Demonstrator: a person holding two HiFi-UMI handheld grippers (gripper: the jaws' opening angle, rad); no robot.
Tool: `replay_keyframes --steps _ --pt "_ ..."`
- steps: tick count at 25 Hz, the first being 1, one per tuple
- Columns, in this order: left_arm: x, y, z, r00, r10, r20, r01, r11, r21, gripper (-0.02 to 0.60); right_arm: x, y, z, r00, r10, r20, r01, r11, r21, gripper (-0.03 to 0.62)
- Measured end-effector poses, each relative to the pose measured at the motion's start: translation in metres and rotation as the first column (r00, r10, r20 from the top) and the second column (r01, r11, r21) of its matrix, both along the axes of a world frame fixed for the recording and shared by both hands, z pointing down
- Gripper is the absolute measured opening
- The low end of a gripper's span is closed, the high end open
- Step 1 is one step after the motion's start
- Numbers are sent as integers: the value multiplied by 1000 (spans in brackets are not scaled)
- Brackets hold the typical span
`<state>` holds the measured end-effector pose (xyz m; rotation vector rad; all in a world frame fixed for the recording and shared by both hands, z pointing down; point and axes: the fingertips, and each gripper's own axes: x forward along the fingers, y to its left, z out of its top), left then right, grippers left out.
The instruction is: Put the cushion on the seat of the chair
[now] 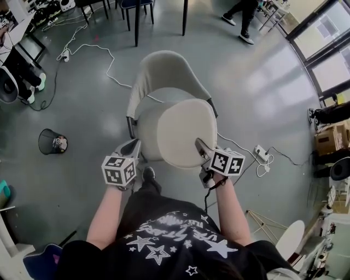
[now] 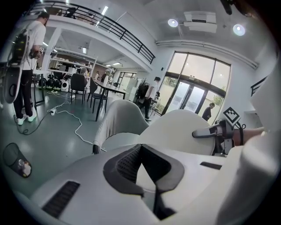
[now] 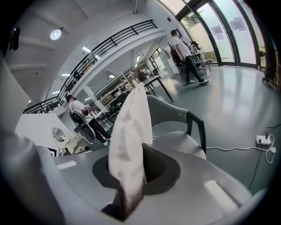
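Observation:
A round off-white cushion (image 1: 183,131) hangs tilted over the seat (image 1: 145,128) of a pale chair (image 1: 161,74). My right gripper (image 1: 199,143) is shut on the cushion's near right edge. In the right gripper view the cushion (image 3: 129,136) stands edge-on between the jaws of the right gripper (image 3: 140,147), with the chair (image 3: 171,114) just behind. My left gripper (image 1: 134,145) is at the chair's near left corner, beside the cushion and apart from it. In the left gripper view the left gripper (image 2: 139,147) has its tips together and holds nothing, and the cushion (image 2: 175,129) is to its right.
A black waste bin (image 1: 52,142) lies on the grey floor to the left. A white cable (image 1: 109,60) runs under the chair to a power strip (image 1: 262,153) on the right. Dark table legs (image 1: 136,22) stand behind. Another person (image 1: 243,16) is at the far right, boxes (image 1: 331,136) by the windows.

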<state>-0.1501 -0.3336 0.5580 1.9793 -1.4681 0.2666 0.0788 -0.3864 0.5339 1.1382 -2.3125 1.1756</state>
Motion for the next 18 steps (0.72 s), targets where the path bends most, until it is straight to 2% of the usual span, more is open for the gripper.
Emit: replay_keyframes --steps 4,10,15,18 --pt "-19 -18 13 1000 7 -12 -7 1000 -21 8 -27 -16 12 1000 -11 -22 11 1000 -15 54" --pt "-28 -31 34 999 45 -25 -46 997 -54 8 -49 -23 33 997 -36 -75 32 998 -47 54" --pt "-28 -35 43 999 42 -21 -44 996 -81 8 -59 -26 50 997 -61 -53 57 995 -77 54" --pt "-25 -38 46 1000 15 -7 -16 995 -96 8 -65 -31 57 996 -88 -14 86 992 -90 54"
